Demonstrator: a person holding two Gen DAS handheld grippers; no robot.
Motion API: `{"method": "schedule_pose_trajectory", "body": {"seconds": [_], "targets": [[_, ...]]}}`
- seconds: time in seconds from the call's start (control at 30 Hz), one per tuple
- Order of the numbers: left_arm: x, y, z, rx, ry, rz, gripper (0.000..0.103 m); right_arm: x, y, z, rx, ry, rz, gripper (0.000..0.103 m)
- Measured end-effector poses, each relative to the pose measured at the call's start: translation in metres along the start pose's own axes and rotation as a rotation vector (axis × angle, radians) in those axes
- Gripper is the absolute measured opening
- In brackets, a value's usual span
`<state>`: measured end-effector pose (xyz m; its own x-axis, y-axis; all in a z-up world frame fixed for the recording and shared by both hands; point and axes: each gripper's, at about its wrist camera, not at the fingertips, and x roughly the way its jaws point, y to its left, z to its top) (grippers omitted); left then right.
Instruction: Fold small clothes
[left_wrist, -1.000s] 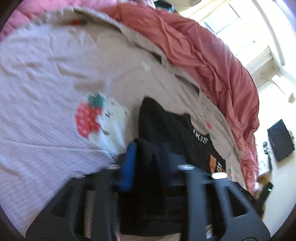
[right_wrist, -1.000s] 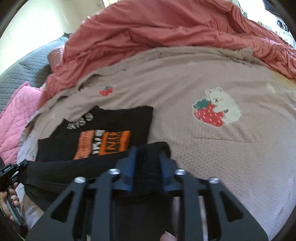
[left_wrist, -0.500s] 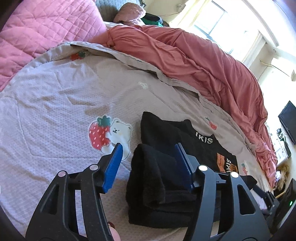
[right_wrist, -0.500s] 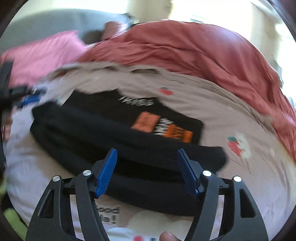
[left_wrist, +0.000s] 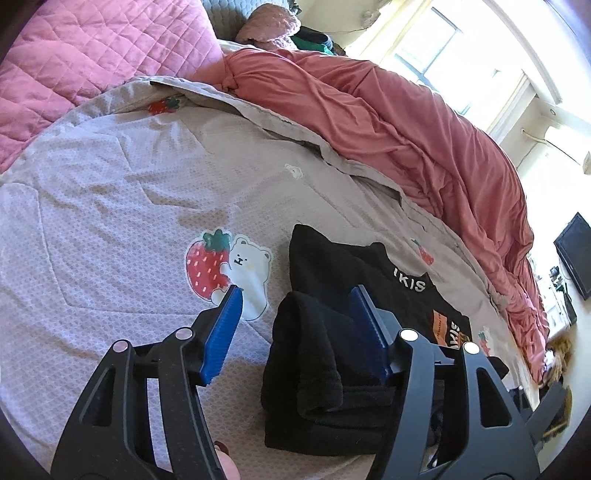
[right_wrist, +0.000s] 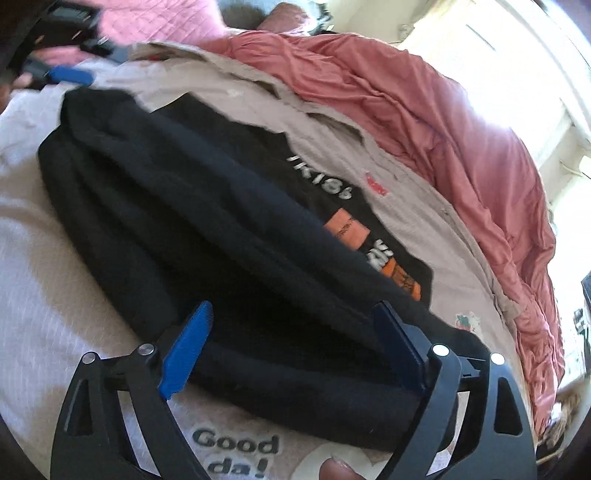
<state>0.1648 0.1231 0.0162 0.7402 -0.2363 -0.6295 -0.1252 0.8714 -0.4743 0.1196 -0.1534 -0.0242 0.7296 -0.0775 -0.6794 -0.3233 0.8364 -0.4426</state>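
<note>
A black garment (left_wrist: 314, 362) with white letters and orange patches lies folded in long layers on the beige bedspread (left_wrist: 110, 206); it also shows in the right wrist view (right_wrist: 207, 229). My left gripper (left_wrist: 295, 306) is open just above the folded end, holding nothing. My right gripper (right_wrist: 291, 317) is open over the garment's long folded edge, holding nothing. The left gripper's blue pad shows at the far end of the garment in the right wrist view (right_wrist: 70, 75).
A rumpled red duvet (left_wrist: 406, 122) runs along the far side of the bed. A pink quilted pillow (left_wrist: 85, 55) lies at the head. A strawberry-and-bear print (left_wrist: 229, 266) lies left of the garment. A dark screen (left_wrist: 576, 254) hangs on the far wall.
Both grippers were shut on the black garment's folded edge one second ago. They have opened, let it go onto the bed and drawn back a little.
</note>
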Motion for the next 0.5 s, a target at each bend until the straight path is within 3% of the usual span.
{"method": "schedule_pose_trajectory", "body": {"seconds": [0.3,0.5], "targets": [[-0.003,0.011,0.003,-0.033,-0.013,0.016,0.056,0.014,-0.061,0.050,0.180,-0.031,0.013,0.086],[0.004,0.019,0.003,-0.057,0.041,0.037,0.056,-0.006,-0.073,0.045,0.191,-0.065,0.066,0.087]]}}
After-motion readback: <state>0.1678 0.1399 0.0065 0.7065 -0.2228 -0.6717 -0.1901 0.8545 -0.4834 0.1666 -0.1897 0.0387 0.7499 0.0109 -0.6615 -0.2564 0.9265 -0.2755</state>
